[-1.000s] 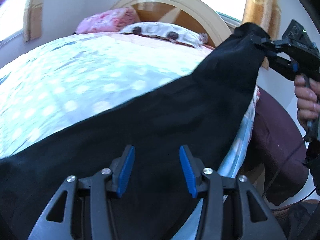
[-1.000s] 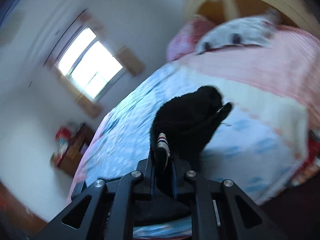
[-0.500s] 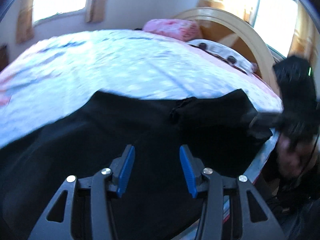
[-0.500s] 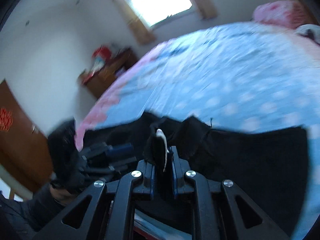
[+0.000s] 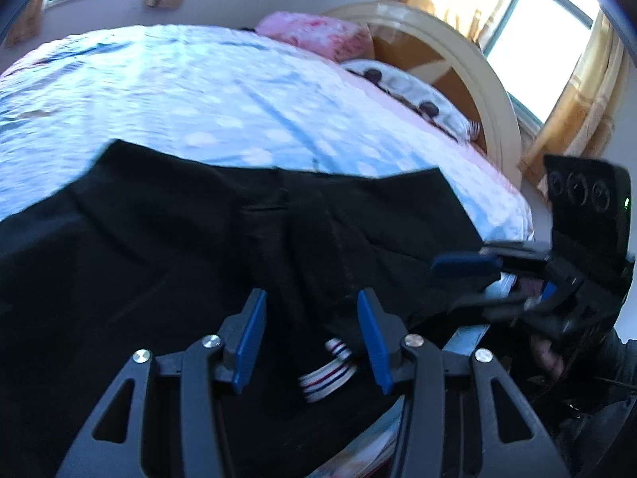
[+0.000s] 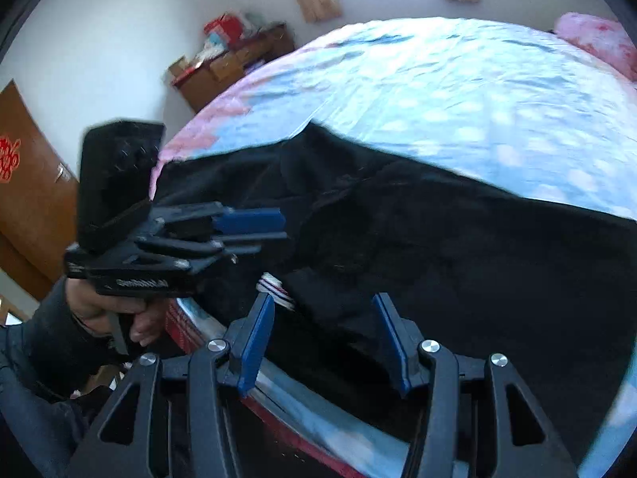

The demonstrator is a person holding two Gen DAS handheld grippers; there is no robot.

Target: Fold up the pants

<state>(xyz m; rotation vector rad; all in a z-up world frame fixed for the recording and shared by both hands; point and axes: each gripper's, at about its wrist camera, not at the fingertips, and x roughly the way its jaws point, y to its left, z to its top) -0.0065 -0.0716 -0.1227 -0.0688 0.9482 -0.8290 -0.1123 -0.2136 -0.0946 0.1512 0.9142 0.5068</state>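
Note:
Black pants [image 5: 159, 239] lie folded over on the blue dotted bed [image 5: 199, 91], near its front edge. My left gripper [image 5: 309, 302] hovers open just above the cloth, with a striped label [image 5: 326, 374] between its blue pads but not pinched. In the right wrist view the same pants [image 6: 438, 239] spread under my right gripper [image 6: 323, 306]. Its jaws are opening, and black cloth lies loose between the pads. The striped label [image 6: 274, 288] sits by its left pad. Each gripper shows in the other's view: the right gripper [image 5: 458, 283] and the left gripper [image 6: 274, 231], held by a hand [image 6: 139, 318].
A pink pillow [image 5: 318, 34] and a white pillow [image 5: 410, 87] lie against the curved headboard [image 5: 489, 91]. A cluttered wooden cabinet [image 6: 231, 63] and a brown door [image 6: 28, 199] stand beyond the bed's foot. The bed's edge [image 6: 223, 330] runs just below the grippers.
My right gripper swung the lifted end of the pants down onto the bed beside the left gripper, then its jaws parted. The left gripper shifted sideways over the cloth and stayed open.

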